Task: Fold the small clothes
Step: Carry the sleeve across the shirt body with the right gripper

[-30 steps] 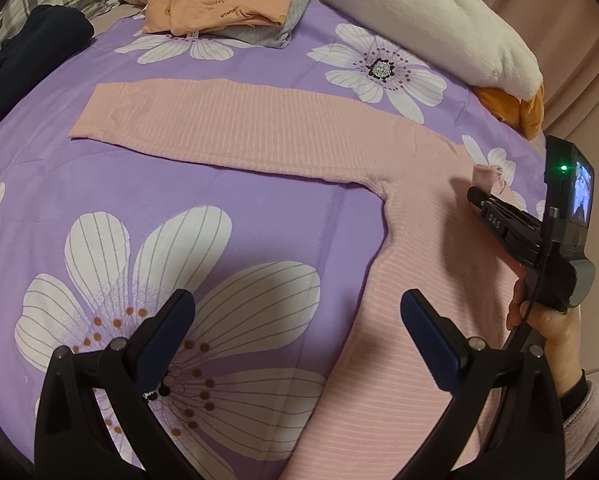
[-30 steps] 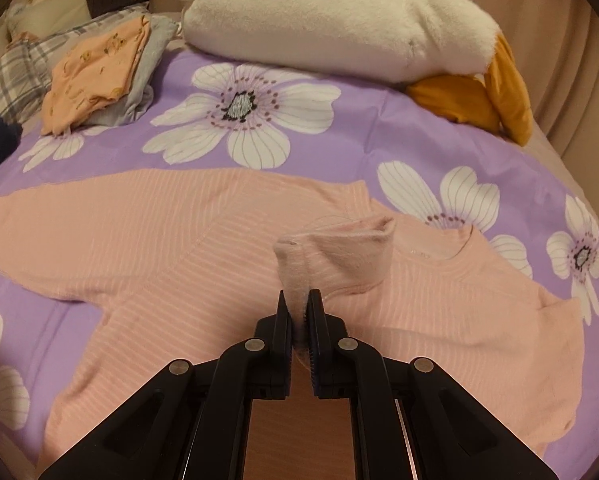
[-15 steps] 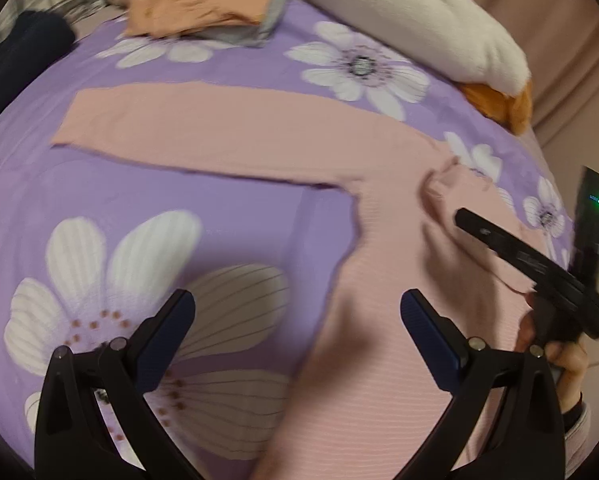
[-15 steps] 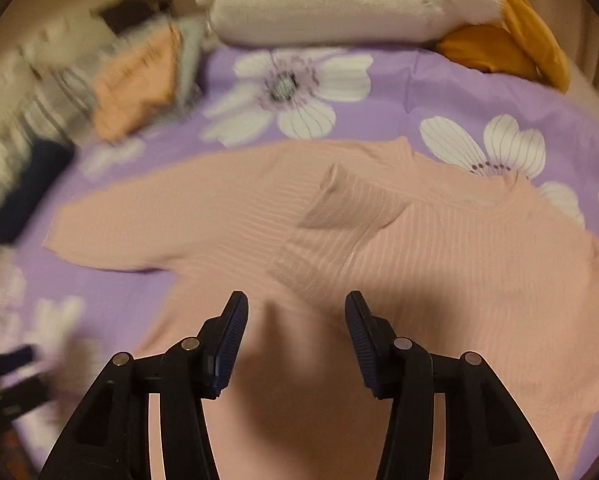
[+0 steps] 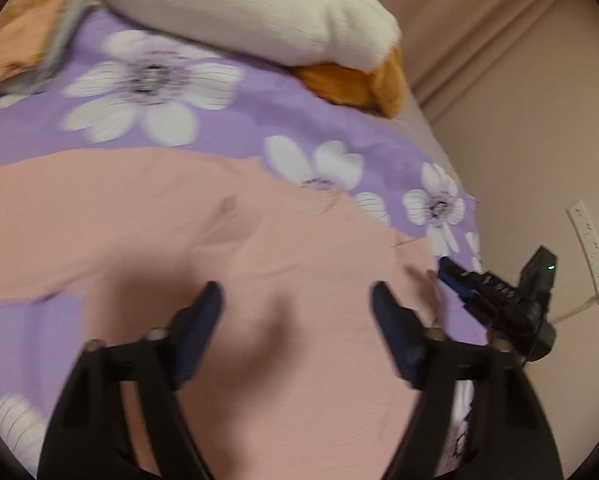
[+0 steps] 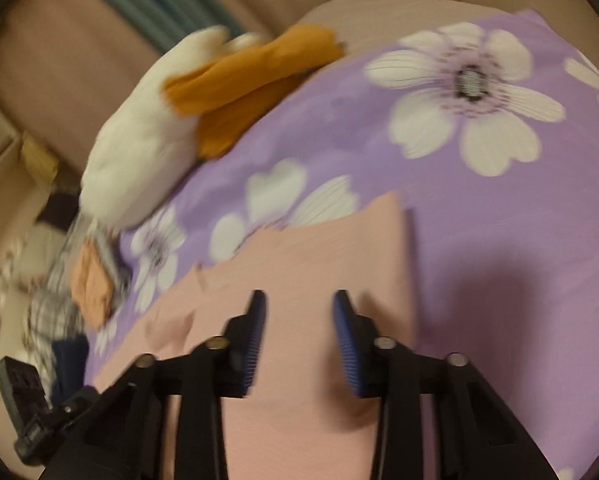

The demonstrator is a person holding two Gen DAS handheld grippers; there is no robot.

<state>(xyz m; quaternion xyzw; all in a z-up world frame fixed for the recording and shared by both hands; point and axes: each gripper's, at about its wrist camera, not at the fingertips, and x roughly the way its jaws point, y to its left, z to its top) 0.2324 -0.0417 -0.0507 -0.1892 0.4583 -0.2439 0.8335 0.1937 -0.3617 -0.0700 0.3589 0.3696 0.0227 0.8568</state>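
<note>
Pink ribbed top [image 5: 299, 272] flat on floral bedspread [image 6: 499, 240]; sleeve now released. Right gripper [image 6: 299, 336] and left gripper [image 5: 297, 328] both empty, jaws closing, relocating toward the bedspread's right edge for next fold.

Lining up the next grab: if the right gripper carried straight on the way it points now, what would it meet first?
Most likely the pink ribbed top, lying flat on the purple flowered bedspread. The right gripper points down at it, jaws closing with nothing between them. Blur leaves the gap unclear.
</note>
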